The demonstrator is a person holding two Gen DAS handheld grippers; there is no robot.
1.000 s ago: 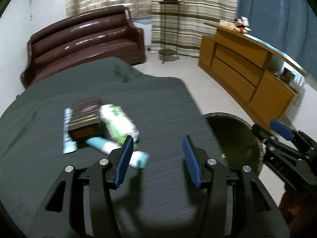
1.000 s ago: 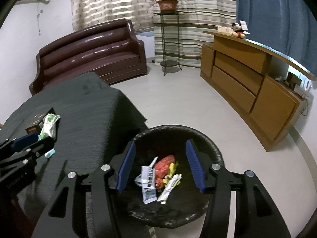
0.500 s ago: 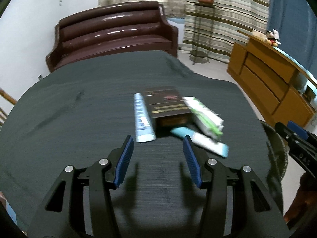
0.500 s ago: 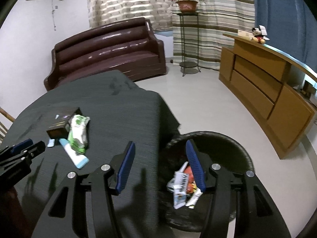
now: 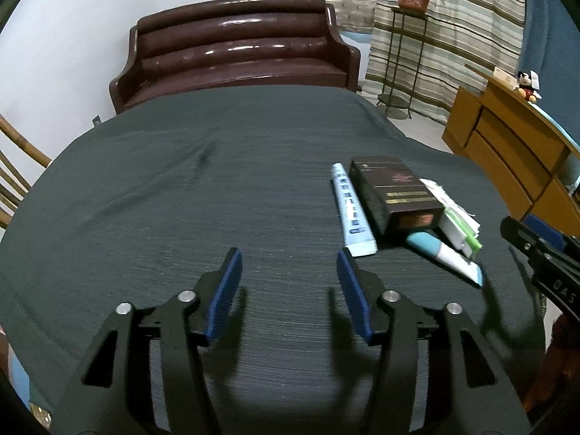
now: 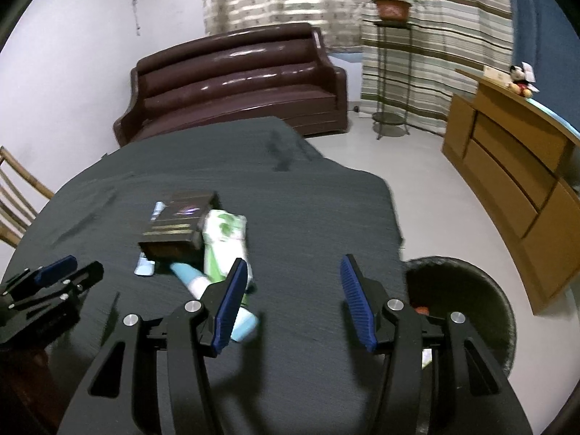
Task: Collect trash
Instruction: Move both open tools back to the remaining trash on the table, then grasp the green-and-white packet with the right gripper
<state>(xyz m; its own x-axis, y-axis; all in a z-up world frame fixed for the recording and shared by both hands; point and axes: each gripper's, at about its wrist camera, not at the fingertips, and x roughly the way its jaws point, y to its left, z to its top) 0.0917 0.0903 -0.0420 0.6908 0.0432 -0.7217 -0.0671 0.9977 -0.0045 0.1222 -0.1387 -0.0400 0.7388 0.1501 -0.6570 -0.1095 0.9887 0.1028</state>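
Note:
A pile of trash lies on the dark tablecloth (image 5: 181, 199): a dark brown box (image 5: 395, 190), a light blue flat tube (image 5: 351, 214), a white-and-green wipes pack (image 5: 453, 214) and a teal-and-white tube (image 5: 442, 253). My left gripper (image 5: 288, 282) is open and empty, above the cloth just left of the pile. My right gripper (image 6: 293, 290) is open and empty, over the cloth right of the pile, its left finger in front of the wipes pack (image 6: 224, 239) and teal-and-white tube (image 6: 203, 282). The box (image 6: 177, 224) shows there too. The black trash bin (image 6: 482, 290) stands low at the right.
A brown sofa (image 5: 235, 47) stands beyond the table. A wooden sideboard (image 6: 514, 166) with a toy mouse stands at the right. A plant stand (image 6: 389, 72) is by the striped curtains. A wooden chair (image 6: 18, 199) is at the left edge.
Both grippers have swung left, away from the bin and over the table. The trash pile now lies right of my left gripper; the bin has slid to the right edge of the right view.

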